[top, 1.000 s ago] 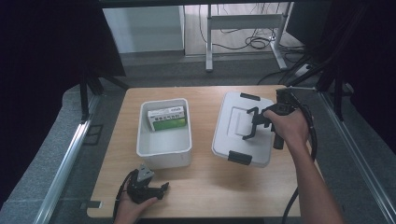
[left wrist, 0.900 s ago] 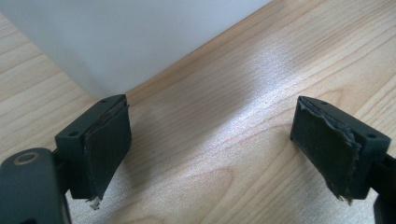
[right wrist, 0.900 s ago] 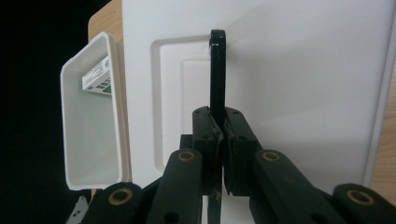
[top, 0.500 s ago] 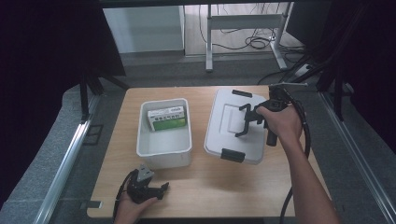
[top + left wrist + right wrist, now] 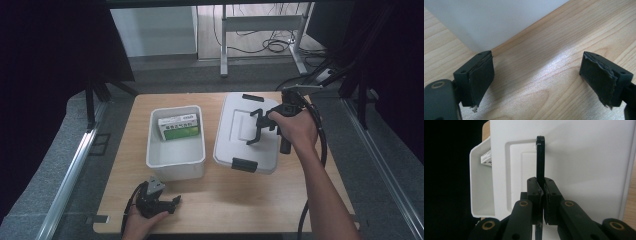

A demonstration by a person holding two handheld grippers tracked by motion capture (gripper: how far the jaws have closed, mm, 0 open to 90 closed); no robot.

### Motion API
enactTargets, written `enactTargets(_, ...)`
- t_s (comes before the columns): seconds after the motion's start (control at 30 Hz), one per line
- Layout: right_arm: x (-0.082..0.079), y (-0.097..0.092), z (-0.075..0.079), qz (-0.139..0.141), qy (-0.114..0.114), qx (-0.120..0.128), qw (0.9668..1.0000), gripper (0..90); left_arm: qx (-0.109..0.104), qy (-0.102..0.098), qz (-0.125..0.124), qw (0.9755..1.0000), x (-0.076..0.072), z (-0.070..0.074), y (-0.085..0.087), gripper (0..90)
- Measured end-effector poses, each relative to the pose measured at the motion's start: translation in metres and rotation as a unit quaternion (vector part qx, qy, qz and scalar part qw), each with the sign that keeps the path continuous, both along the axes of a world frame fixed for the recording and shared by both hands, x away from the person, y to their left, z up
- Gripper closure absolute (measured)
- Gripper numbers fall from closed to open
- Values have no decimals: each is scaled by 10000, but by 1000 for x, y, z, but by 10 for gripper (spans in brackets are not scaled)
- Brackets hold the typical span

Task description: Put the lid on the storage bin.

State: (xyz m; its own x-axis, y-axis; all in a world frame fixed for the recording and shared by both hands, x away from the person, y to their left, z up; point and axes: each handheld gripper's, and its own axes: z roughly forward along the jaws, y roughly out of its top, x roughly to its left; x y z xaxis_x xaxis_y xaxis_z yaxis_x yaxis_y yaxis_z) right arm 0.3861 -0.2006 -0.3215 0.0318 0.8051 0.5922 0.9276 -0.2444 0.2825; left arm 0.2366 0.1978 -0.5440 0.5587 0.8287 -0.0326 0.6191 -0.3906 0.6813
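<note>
Lid [image 5: 247,131], right of centre in the high view, is clamped by its black handle [image 5: 540,157] in the right gripper [image 5: 542,188], beside the bin [image 5: 176,160]. Left gripper [image 5: 536,80], lower left, gapes wide on the table [image 5: 564,37].

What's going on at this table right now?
A person works with a gripper in each hand. The right gripper is shut on the black handle of a white lid, which sits beside an open white bin on the wooden table. A green and white box lies inside the bin. The left gripper rests open near the bin's front wall, holding nothing.
</note>
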Motion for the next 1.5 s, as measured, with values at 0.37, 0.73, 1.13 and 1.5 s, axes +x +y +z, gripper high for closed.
enactTargets(0.37,2,12,2,99,-24,-29,9999,848,0,0,-1,10000,0,0,0,123)
enactTargets(0.73,4,26,5,224,-48,-20,9997,848,-3,-7,2,10000,0,0,0,123)
enactTargets(1.13,6,40,8,345,-44,2,9994,849,-2,-6,0,10000,0,0,0,123)
enactTargets(1.5,8,52,13,413,-82,-26,9991,848,-5,-7,-1,10000,0,0,0,122)
